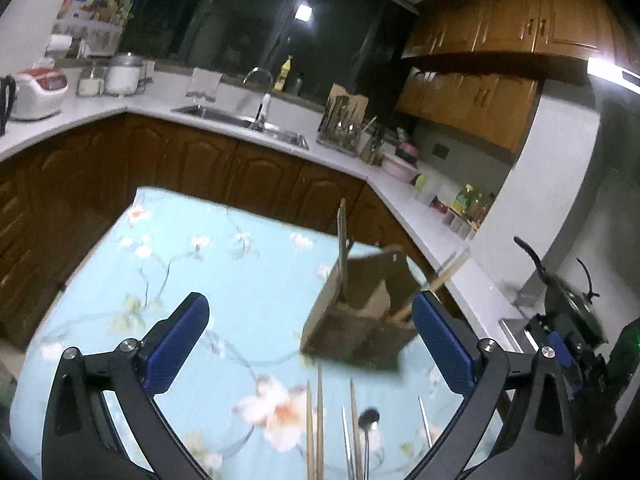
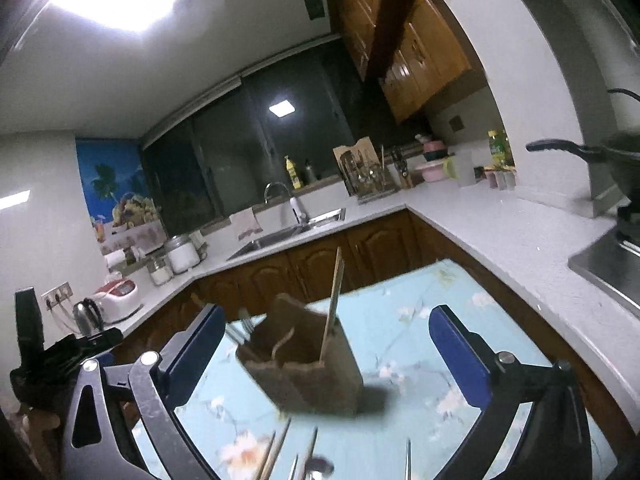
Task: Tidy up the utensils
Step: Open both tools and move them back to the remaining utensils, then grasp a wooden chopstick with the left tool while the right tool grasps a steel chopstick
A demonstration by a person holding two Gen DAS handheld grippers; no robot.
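A brown wooden utensil holder [image 1: 356, 316] stands on the floral blue table [image 1: 192, 280], with chopsticks and a fork sticking out of it. It also shows in the right wrist view [image 2: 308, 364]. Loose wooden chopsticks [image 1: 316, 420], metal chopsticks and a spoon [image 1: 368, 420] lie on the table in front of it. My left gripper [image 1: 312, 344] is open and empty, above the loose utensils, just short of the holder. My right gripper [image 2: 328, 356] is open and empty, its fingers either side of the holder at a distance. Loose utensils [image 2: 280, 452] lie below it.
White counters [image 1: 160, 104] run around the table with a sink [image 1: 240, 118], a rice cooker [image 1: 38, 92], jars, a dish rack [image 1: 344, 124], bowls and bottles. A stove with a black pan [image 2: 592, 152] is at the right. Wooden cabinets hang above.
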